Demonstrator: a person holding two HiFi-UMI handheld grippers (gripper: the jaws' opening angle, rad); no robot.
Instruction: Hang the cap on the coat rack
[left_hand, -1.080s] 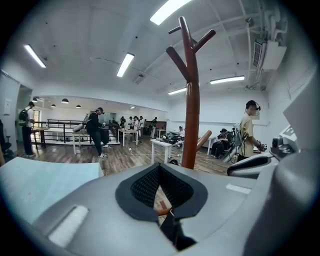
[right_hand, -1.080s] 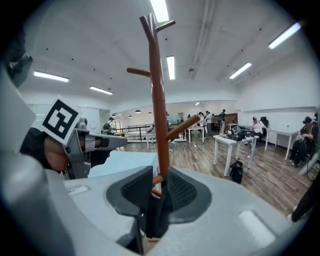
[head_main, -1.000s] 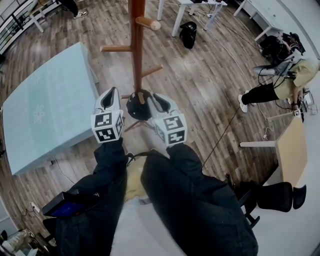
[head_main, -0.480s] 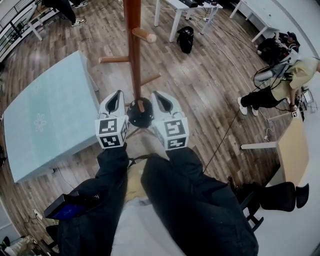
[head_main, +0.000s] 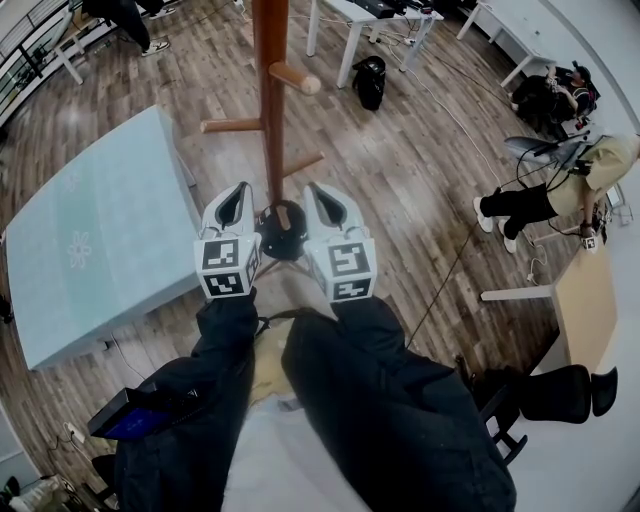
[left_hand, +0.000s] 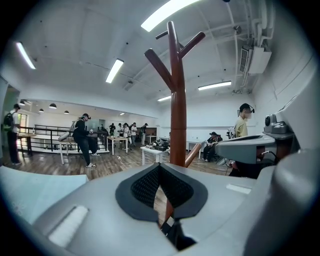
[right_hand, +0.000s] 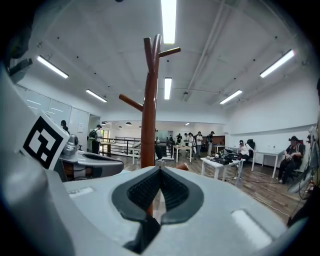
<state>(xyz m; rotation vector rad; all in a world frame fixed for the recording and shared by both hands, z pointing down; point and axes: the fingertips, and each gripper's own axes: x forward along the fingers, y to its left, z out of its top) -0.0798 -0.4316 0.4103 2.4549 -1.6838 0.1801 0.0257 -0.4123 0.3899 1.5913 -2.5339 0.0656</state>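
The black cap hangs on a low peg of the brown wooden coat rack. My left gripper sits just left of the cap and my right gripper just right of it, neither one holding it. In the left gripper view the pads meet with nothing between them, and the rack post rises straight ahead. The right gripper is likewise shut and empty in its own view, with the rack ahead. The cap is hidden in both gripper views.
A light blue table stands left of the rack. White desks and a black bag are behind it. A person sits at the right, and a cable runs across the wooden floor. Other pegs stick out higher up.
The right gripper's jaws have closed after being open beside the cap. The cap has settled onto the low peg. Both grippers stay on either side of it.
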